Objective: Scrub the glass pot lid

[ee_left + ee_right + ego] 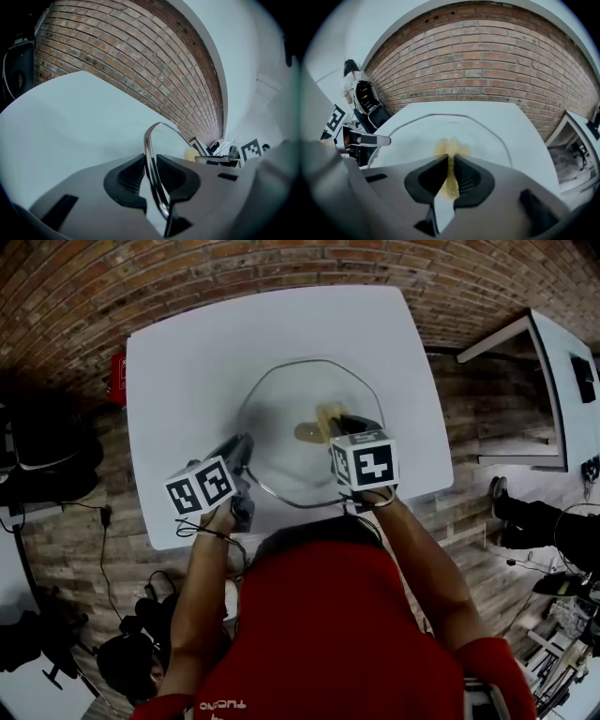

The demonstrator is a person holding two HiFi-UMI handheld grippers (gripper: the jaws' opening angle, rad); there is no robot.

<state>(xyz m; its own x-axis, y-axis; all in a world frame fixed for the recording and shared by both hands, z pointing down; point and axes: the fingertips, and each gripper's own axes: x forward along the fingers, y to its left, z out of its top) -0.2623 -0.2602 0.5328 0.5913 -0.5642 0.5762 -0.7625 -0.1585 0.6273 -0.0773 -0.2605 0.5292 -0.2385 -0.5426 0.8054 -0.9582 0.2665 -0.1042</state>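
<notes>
Scrubbing was judged under way: the round metal-rimmed glass pot lid (281,399), on the white table (187,352), was clamped at its 8 o'clock rim by the left tool (151,165), a yellow fibrous pad (451,146) was pinched by the right tool (451,164), and firm strokes across the glass were called for.

The table (178,371) is plain white. The lid (281,409) is clear glass with a silver rim. The scrubber (451,149) is golden yellow. The left gripper (150,174) and right gripper (450,174) have grey bodies, black ribbed pads and white cubes with black square markers. The wall (487,70) is red-brown brick with pale mortar lines. The shirt (347,624) is red. The floor (469,512) is brown wood planks.
</notes>
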